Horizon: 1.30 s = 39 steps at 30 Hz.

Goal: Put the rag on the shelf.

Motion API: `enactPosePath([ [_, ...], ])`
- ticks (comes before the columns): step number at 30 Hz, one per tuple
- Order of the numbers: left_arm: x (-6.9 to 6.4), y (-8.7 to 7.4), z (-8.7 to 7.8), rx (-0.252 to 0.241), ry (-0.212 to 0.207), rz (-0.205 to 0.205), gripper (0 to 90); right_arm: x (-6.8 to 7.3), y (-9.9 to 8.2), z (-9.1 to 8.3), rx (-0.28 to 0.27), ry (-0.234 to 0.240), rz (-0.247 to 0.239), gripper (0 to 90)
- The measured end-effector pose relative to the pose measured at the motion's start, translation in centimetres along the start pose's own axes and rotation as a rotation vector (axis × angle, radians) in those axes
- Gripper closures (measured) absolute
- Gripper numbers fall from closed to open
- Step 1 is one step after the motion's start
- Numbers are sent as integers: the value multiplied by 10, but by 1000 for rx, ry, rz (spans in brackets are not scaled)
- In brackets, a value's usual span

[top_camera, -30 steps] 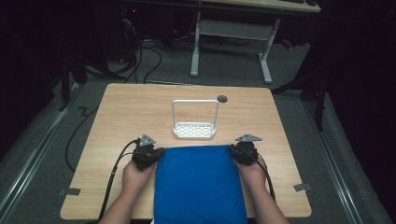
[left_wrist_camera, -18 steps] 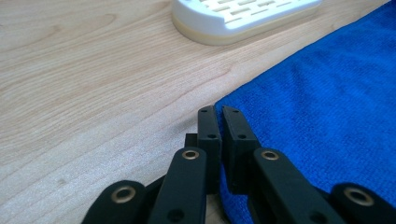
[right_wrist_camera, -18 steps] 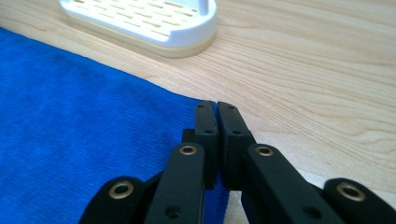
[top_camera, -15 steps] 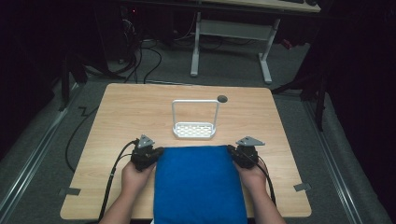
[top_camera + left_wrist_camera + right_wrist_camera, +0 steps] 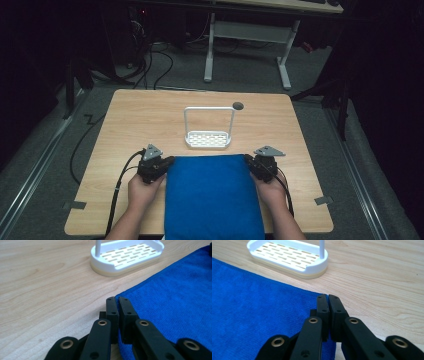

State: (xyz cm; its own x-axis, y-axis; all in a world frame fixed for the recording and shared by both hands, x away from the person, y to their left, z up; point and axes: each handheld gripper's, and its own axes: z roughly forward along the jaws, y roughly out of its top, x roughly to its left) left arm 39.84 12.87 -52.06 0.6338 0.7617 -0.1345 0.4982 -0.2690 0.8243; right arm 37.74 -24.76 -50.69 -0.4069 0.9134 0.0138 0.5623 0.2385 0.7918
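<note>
A blue towel (image 5: 212,200) lies flat on the near middle of the wooden table (image 5: 135,120) and hangs over its front edge. My left gripper (image 5: 167,162) is at the towel's far left corner. In the left gripper view its jaws (image 5: 117,300) are pressed together, with blue towel (image 5: 175,295) cloth pinched between them. My right gripper (image 5: 248,161) sits at the far right corner. Its jaws (image 5: 327,297) are likewise shut on the edge of the towel (image 5: 257,310). A hand holds each gripper low on the table.
A white rack (image 5: 208,140) with a slotted base and a tall wire hoop stands just beyond the towel's far edge, seen close in both gripper views (image 5: 130,257) (image 5: 287,257). A dark round hole (image 5: 238,105) lies behind it. Bare wood surrounds the rack.
</note>
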Motion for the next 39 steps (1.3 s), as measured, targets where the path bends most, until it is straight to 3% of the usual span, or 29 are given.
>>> enactPosePath([
  [7, -3, 4, -12, -66, 8, 13, 877, 5, 2, -7, -47, -4, -44, 884],
  [13, -5, 10, -27, -147, 7, 9, 877, 4, 5, -19, -105, 17, -20, 884],
  [21, -8, 19, -43, -198, 8, 25, 877, 5, 13, -38, -192, 41, -5, 884],
  [25, -14, 25, -53, -247, 2, 35, 877, 9, 18, -48, -238, 50, -18, 884],
  [35, -23, 36, -71, -315, -4, 58, 878, 21, 31, -80, -362, 53, -46, 884],
  [39, -27, 41, -82, -356, -7, 69, 878, 22, 35, -87, -383, 56, -51, 884],
])
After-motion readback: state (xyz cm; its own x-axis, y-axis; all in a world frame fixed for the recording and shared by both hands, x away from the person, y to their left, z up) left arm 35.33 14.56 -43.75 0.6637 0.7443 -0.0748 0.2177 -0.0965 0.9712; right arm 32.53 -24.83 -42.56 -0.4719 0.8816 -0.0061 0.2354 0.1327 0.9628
